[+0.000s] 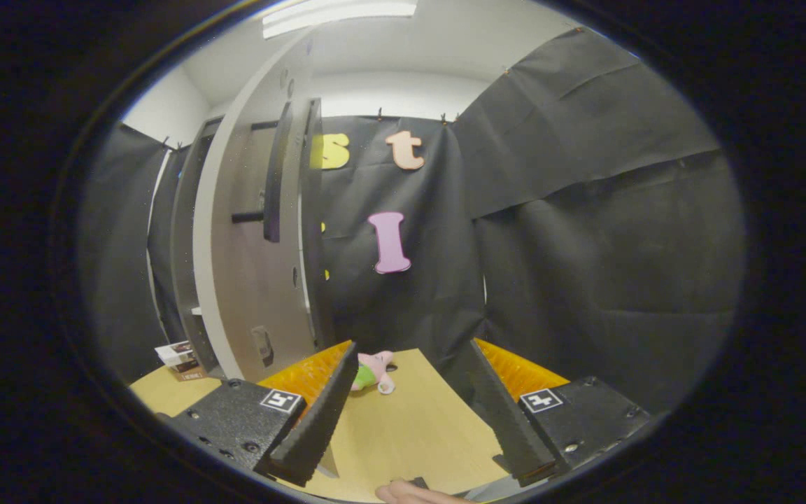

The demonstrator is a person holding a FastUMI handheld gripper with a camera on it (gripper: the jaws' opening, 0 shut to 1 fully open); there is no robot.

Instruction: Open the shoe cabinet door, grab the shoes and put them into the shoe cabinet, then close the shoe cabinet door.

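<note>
Gripper (413,392) with fingers spread wide and empty above the pale wooden tabletop (403,434); the tall white cabinet door (249,280) at left of frame stands open, while the small pink-and-green shoe (373,372), just ahead at centre, awaits grasping, stowing and door closure.

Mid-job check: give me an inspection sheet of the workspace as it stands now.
Surface: light wooden tabletop, bare between the tongs.
Job's things: shoe cabinet door swung open, left of the tongs; small pink shoe lying on the tabletop just ahead of the left finger.
Clutter: small stack of booklets by the cabinet's base.
Grippers: tongs open, holding nothing.
Cables: nothing seen.
Surroundings: black cloth wall; ceiling light; a person's fingertip at the near table edge.
</note>
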